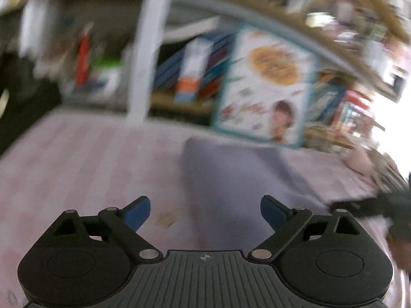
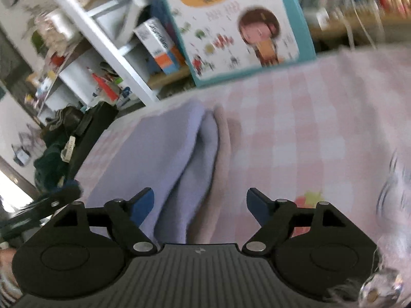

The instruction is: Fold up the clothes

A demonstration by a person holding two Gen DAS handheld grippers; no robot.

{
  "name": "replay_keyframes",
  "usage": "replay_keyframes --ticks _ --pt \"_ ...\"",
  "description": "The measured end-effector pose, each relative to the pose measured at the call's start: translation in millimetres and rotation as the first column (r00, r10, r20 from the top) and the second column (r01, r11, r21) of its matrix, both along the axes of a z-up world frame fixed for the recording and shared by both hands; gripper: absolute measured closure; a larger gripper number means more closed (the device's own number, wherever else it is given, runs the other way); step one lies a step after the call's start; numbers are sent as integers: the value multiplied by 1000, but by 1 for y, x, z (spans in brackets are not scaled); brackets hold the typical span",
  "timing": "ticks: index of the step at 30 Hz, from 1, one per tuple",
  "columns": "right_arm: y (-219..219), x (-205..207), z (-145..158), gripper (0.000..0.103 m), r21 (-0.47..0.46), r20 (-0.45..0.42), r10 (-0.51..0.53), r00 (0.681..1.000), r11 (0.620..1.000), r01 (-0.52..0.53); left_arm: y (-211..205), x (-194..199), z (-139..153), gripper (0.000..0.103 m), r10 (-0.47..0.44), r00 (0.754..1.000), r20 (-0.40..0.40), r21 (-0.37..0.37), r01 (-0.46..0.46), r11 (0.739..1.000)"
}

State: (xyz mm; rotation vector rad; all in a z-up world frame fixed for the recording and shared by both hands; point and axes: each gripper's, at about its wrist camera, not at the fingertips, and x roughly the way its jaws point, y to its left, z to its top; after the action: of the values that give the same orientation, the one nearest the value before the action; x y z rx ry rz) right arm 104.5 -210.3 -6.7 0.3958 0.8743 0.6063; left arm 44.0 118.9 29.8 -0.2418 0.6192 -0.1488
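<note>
A lavender garment (image 2: 164, 154) lies folded on the pink checked cloth (image 2: 295, 133), with a pale pinkish layer along its right edge. My right gripper (image 2: 200, 209) hovers open just above its near end, nothing between the blue fingertips (image 2: 142, 209). In the blurred left wrist view the same lavender garment (image 1: 231, 187) stretches away ahead and slightly right of my left gripper (image 1: 205, 215), which is open and empty over the checked cloth (image 1: 90, 169). The other gripper shows as a dark shape (image 1: 372, 205) at the right edge.
A large picture book (image 2: 236, 23) stands at the far edge of the cloth against white shelves (image 2: 102, 46) crowded with boxes and books. Dark objects (image 2: 66, 138) sit beyond the cloth's left side. A clear plastic item (image 2: 385, 231) lies at the right.
</note>
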Motion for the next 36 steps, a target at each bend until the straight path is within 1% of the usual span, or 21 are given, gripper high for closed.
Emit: replay_keyframes --ticks 1,3,5,6,8,9,10,11,13,14,16,19,21,24,26,27,29,31,32,34,36 --pt "0 1 -2 25 11 -13 -1 1000 1000 1 6 7 -5 8 21 999 -40 -37 -23 999" --pt "2 2 -6 25 30 -37 0 999 1000 1 15 16 -15 8 -1 998 -69 -144 -9 990" --pt "5 5 -7 26 37 -43 6 999 999 -5 19 25 -23 9 -19 996 -93 -212 -1 977" --pt "6 6 -7 26 38 -41 8 999 999 -6 20 30 -26 9 -24 994 -107 -231 -2 973" --pt "9 10 -7 30 41 -48 10 999 999 -8 17 36 -31 9 -34 993 -115 -249 4 968" --pt "11 12 -8 37 48 -54 14 998 999 -11 15 38 -33 10 -43 993 -113 -258 12 966" --pt "13 12 -10 45 61 -61 22 998 998 -19 12 39 -34 13 -51 993 -110 -266 20 964" --pt "15 13 -12 49 74 -69 31 997 997 -26 10 40 -36 16 -65 992 -110 -284 32 958" --pt "16 11 -13 52 79 -56 38 998 996 -33 6 39 -37 36 -87 990 -109 -320 48 946" --pt "16 10 -13 54 82 -46 39 998 996 -35 4 38 -37 37 -94 990 -108 -337 53 940" --pt "13 4 -13 67 101 -35 46 998 994 -42 -3 33 -31 41 -106 990 -93 -288 75 955" --pt "11 -15 -4 74 54 18 68 997 996 -69 -13 20 -24 45 -139 987 -87 -244 114 963" --pt "9 -32 3 76 0 61 86 994 996 -86 -22 7 -20 46 -165 983 -78 -200 147 969" --pt "6 -60 11 79 -81 120 122 985 990 -113 -38 -19 -13 46 -185 982 -49 -106 179 978" --pt "3 -78 14 80 -117 142 143 980 985 -126 -45 -33 -9 46 -203 978 -49 -84 198 976" --pt "-1 -82 13 79 -111 134 141 981 986 -126 -44 -36 -10 46 -209 976 -65 -104 202 974" --pt "-11 -88 8 78 -60 90 117 989 992 -112 -39 -38 -13 45 -221 970 -102 -155 204 967" --pt "-21 -89 2 67 20 20 83 996 996 -83 -30 -36 -18 41 -233 963 -136 -219 200 955" --pt "-23 -88 -2 64 51 -8 73 997 996 -73 -26 -33 -20 39 -237 961 -146 -241 197 950" --pt "-23 -85 -6 54 81 -36 61 997 995 -58 -19 -29 -24 33 -244 956 -164 -285 191 939" --pt "-23 -83 -10 49 111 -65 50 997 993 -43 -16 -25 -30 32 -253 952 -173 -326 187 927"
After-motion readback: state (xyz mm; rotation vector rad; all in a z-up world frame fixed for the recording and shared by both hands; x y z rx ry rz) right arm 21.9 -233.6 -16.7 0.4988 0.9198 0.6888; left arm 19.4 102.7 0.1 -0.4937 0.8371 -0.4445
